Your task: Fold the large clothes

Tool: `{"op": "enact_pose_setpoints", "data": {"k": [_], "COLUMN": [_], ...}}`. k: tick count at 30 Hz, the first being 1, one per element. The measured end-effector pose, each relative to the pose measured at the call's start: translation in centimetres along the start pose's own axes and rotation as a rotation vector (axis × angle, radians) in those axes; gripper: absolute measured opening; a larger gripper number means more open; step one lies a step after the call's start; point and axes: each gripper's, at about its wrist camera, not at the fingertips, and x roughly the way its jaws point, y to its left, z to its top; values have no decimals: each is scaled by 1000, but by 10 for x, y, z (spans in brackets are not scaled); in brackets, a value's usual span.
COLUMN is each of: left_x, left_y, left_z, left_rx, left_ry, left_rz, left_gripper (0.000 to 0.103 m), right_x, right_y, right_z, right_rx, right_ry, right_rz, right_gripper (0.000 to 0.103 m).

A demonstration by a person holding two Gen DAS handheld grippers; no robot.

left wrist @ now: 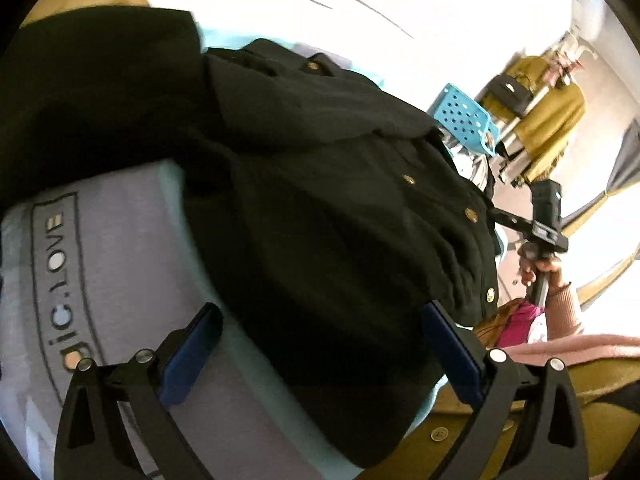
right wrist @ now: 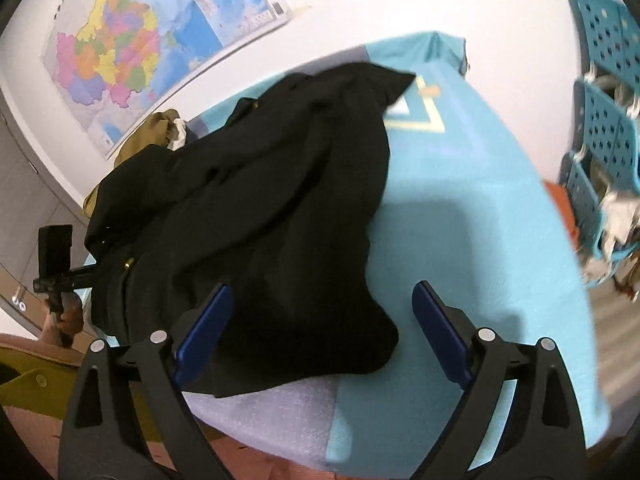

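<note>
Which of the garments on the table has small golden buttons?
The black coat lying crumpled in the middle. It alone shows round golden buttons along its edge; the olive garment behind it shows none.

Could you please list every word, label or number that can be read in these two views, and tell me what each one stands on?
"jiC.LOVE" as far as it can be made out, first letters partly hidden: printed inside a dark frame on the grey cloth under the black coat.
Wall maps: lettering too small and blurred to read.
Gold buttons on the coat: any markings too small to read.
Nothing else legible.
</note>
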Motion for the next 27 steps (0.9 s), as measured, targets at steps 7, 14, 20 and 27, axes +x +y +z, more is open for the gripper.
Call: {"op": "enact_pose_setpoints", "data": {"k": [7, 14, 20, 27], "left_x": [-9, -68, -29, -89], "left_y": [-18, 4, 18, -5], "left_z": [13, 16, -10, -2], "left_rx": [-45, -163, -184, -48], "left_ry": [-53, -121, 92, -136], "left_rz": [53, 3, 207, 261], "left_gripper": [23, 27, 40, 71], "right_x": [-61, -133, -78, -120], "right_y": [0, 3, -23, 0], "right_z": [4, -24, -53, -17], "right_rx": [104, 128, 202, 99], "right_ry": [-191, -304, -51, -206], "right_rz": [239, 168, -68, -152], "right_gripper": [8, 6, 30, 63]}}
